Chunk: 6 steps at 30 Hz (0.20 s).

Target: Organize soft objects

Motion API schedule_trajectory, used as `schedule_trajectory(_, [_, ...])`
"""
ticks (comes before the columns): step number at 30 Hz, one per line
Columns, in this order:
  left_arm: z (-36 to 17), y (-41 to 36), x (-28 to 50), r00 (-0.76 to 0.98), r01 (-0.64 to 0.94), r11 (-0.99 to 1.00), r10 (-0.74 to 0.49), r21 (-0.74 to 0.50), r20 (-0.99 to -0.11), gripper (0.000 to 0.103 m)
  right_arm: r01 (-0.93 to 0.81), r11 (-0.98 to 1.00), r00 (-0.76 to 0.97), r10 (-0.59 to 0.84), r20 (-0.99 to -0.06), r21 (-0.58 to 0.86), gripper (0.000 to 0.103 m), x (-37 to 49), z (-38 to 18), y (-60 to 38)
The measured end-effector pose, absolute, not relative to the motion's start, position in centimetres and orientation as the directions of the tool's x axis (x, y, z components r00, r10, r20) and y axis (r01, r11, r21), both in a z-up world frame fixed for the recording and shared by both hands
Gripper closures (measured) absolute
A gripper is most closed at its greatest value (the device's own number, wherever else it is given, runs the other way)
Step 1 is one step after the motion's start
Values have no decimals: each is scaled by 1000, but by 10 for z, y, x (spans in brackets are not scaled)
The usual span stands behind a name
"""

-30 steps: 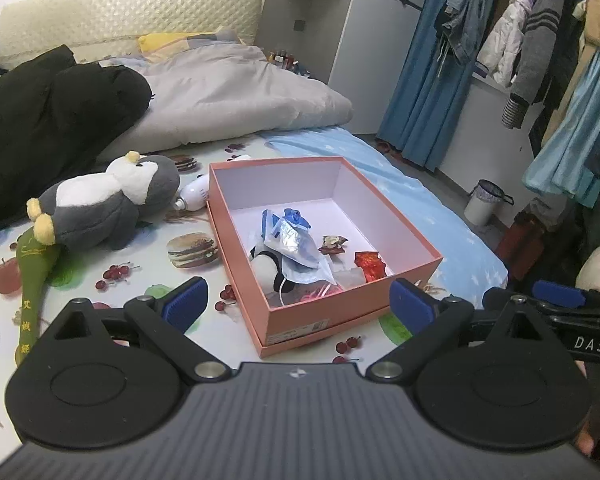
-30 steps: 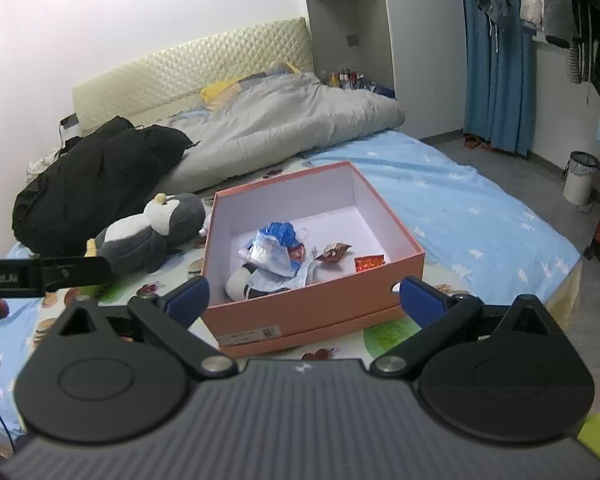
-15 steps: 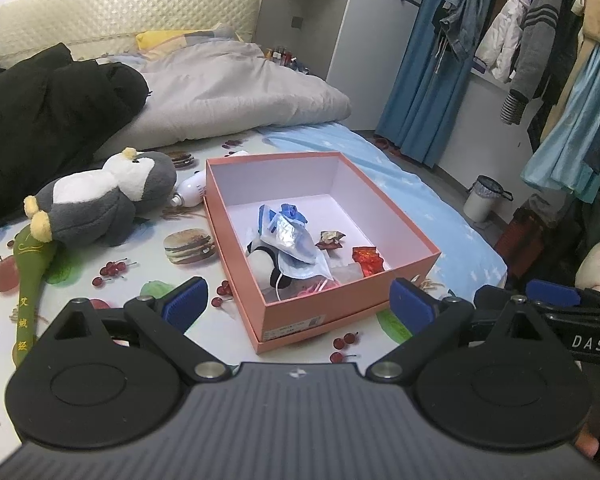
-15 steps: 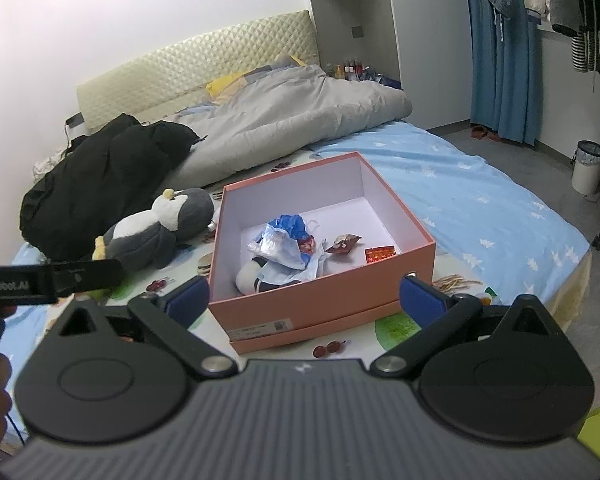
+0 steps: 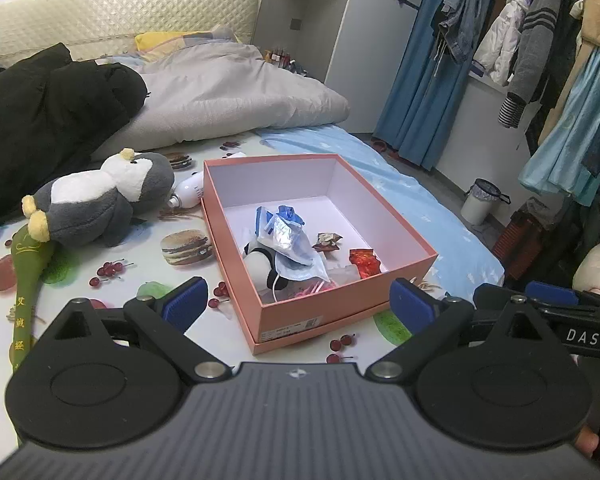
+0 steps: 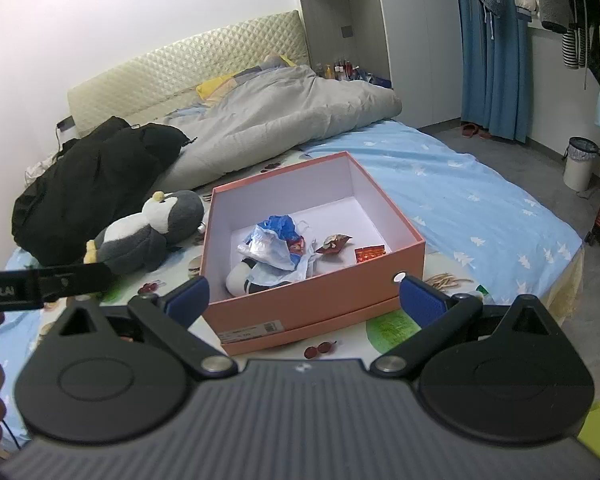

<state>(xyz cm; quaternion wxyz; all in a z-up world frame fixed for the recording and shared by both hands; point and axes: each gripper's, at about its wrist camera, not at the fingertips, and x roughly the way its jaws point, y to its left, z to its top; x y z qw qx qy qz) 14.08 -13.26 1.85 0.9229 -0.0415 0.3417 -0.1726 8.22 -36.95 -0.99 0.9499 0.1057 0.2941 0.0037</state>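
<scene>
A pink open box stands on the bed and holds a small black-and-white plush, a blue-and-white plastic bag and red snack wrappers. A grey-and-white penguin plush lies left of the box, beside a green stick-shaped toy. My left gripper and my right gripper both hover open in front of the box, holding nothing.
A black coat and a grey duvet lie at the back of the bed. A white bulb-like item sits behind the box. Hanging clothes, blue curtain and a bin are at the right.
Both grippers have drawn back and risen slightly, so the box and penguin sit a little farther away. Both stay open; nothing on the bed has moved.
</scene>
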Motion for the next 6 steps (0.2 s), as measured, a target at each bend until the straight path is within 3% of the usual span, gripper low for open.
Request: schedule_trajectory(6, [17,-131,140,705,287,938,-344,-195,-620,3,49,979,826,72,-560,198,0,83,-11,-366])
